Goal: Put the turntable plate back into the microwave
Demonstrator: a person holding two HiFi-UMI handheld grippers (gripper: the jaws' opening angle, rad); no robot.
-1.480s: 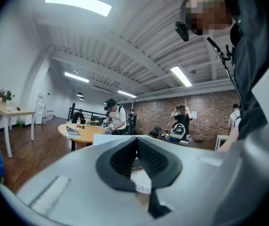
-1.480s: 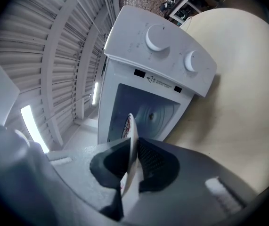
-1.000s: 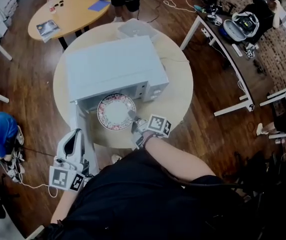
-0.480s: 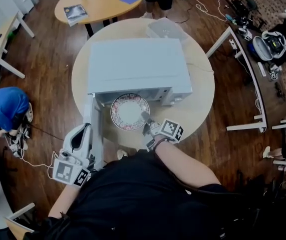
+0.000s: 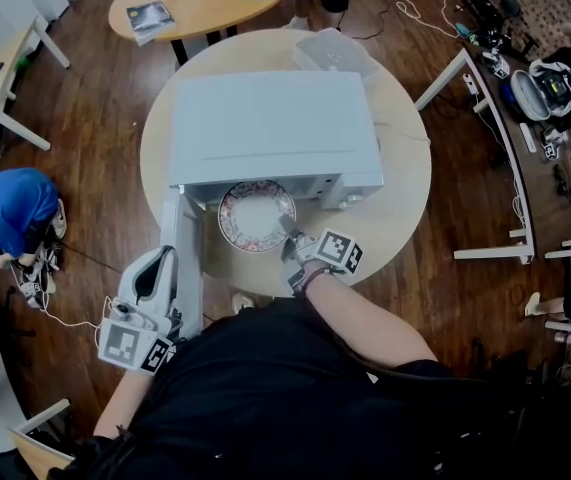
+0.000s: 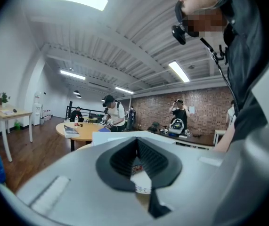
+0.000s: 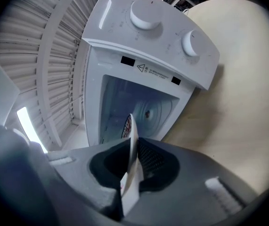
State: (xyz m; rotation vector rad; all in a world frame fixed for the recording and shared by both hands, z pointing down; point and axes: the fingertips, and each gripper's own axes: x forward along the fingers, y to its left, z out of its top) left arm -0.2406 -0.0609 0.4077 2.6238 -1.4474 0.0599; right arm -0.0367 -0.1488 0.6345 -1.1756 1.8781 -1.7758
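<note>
Turntable plate (image 5: pixel 256 215) is gripped by its near right rim in the right gripper (image 5: pixel 287 232), so that claw is nearly closed and clamped on the plate's edge. In the right gripper view the plate (image 7: pixel 131 140) is seen edge-on as a thin white sliver pinched between the two dark pads, with a bit of red pattern visible on one face.

From the head view the plate is kept about level and is parked right at the mouth of the microwave (image 5: pixel 273 128). Its far edge is tucked under the front of the oven and the bigger part is out over the round table (image 5: pixel 405 183). Whether it's touching the cavity floor can't be told.

The door (image 5: pixel 187 258) is swung wide open on the left and is seen nearly edge-on from above. The open cavity (image 7: pixel 141 108) is shown dead ahead in the right gripper view, and two white knobs (image 7: pixel 145 14) are lined up on the control panel next to it.

The left gripper (image 5: pixel 158 260) is held just beside the outer face of the open door. In its own view the jaws are seen drawn together at the tips with nothing gripped between them. Contact with the door can't be made out from any view.

A clear plastic container (image 5: pixel 331 52) is parked on the table behind the microwave.
</note>
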